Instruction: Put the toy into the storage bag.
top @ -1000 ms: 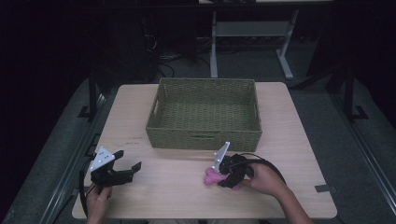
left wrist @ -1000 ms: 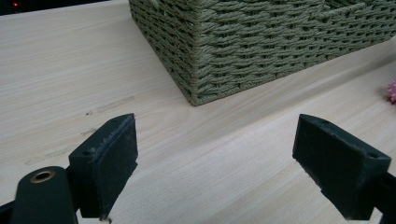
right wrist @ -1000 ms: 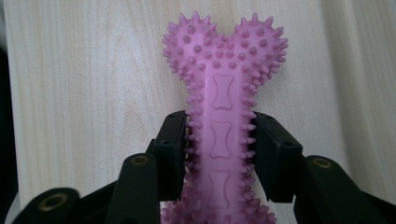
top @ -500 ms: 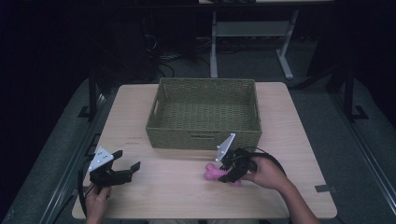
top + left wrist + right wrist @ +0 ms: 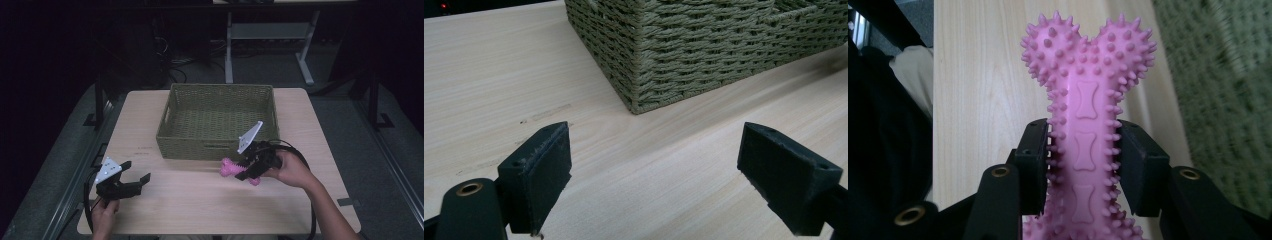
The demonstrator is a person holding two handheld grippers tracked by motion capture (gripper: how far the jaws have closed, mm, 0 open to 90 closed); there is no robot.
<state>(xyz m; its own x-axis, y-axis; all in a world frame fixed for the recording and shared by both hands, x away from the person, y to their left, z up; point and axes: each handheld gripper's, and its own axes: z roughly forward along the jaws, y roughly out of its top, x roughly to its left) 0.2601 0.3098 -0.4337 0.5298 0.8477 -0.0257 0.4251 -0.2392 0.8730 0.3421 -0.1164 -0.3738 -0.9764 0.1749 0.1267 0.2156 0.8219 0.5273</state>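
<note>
The woven basket point(image 5: 218, 120) is sitting mid-table point(image 5: 150, 210), its front wall just behind the pink spiky bone toy point(image 5: 231, 167) — which the right gripper point(image 5: 246, 171) is clamping by its shaft, now raised nearer that wall than before. The left gripper point(image 5: 134, 181) is resting wide open near the table's front-left corner — unmoved

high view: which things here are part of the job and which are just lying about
In the job:
- pink bone toy, clamped in the right gripper
- woven basket, likely its target

Idle or background:
- left gripper, open, holding nothing
- white frame beyond the table
</note>
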